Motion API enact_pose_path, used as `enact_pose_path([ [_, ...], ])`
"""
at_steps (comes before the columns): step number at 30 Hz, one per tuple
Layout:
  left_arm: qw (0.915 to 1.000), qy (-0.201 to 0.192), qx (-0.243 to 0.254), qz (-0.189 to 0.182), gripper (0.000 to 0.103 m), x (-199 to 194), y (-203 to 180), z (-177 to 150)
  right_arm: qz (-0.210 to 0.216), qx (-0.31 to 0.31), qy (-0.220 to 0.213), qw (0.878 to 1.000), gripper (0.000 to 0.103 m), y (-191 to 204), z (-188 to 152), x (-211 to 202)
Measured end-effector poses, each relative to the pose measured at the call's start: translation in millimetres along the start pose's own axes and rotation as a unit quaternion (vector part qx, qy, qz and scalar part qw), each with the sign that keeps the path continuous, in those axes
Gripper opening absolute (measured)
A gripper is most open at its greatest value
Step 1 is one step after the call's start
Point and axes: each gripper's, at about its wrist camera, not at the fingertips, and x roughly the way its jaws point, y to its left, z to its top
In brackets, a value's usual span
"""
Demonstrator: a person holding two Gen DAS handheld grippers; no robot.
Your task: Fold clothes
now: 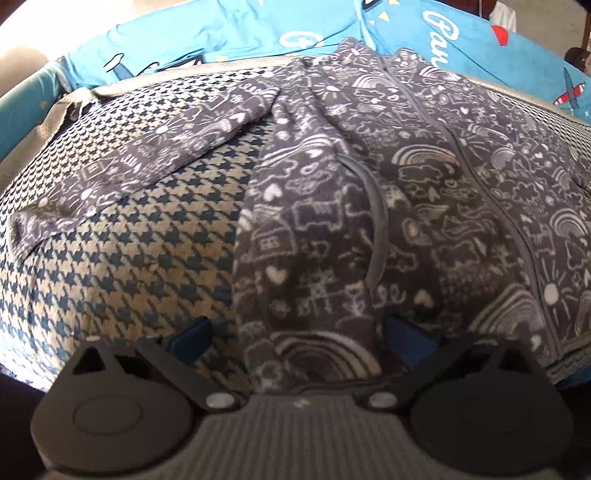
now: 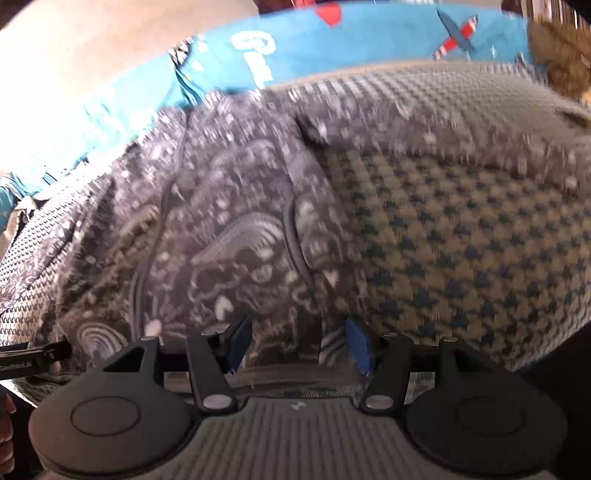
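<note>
Fleece, grey and covered in white doodles of rainbows, hearts and suns: one zip-front jacket [image 1: 388, 206] lies spread face up on a houndstooth cloth [image 1: 122, 258] that covers the surface beneath. A blue printed sheet [image 1: 229, 33] shows beyond it.

Folding looks barely begun, if at all. Both sleeves are stretched out to the sides: one sleeve [image 1: 147, 147] in the left wrist view, the other sleeve [image 2: 461, 136] in the right wrist view. The zip runs straight up the middle and no panel is turned over. By my reading, everything is left: sleeves in, sides over, then hem to collar.

Both tools sit at the near hem. The left gripper [image 1: 295, 336] has its blue fingers [image 1: 192, 341] wide apart, fabric lying between them but not pinched. The right gripper [image 2: 297, 343] stands about half open at the hem's corner; cloth lies between its fingers [image 2: 356, 347], yet the blurred view shows no pressing contact.

Counted: one jacket, two sleeves, two grippers.
</note>
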Motion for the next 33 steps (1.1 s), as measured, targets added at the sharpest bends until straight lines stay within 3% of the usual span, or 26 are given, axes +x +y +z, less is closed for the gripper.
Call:
enact_pose_path([
  [8,0.9999,0.001,0.006,0.014,0.103,-1,4,-3,0.056,-0.049,-0.050,0.996,0.057,24,0,-14],
  [16,1.0000,-0.001,-0.003,0.005,0.103,-4,10,-3,0.085,-0.096,-0.030,0.991,0.057,57,-2,2],
  [26,0.9958,-0.084,-0.015,-0.033,0.103,-26,1,11,0.078,-0.125,-0.003,0.989,0.060,79,-10,23],
  [33,0.9965,-0.079,-0.007,-0.027,0.103,-11,-14,21,0.082,-0.135,-0.003,0.987,0.068,83,-14,25],
])
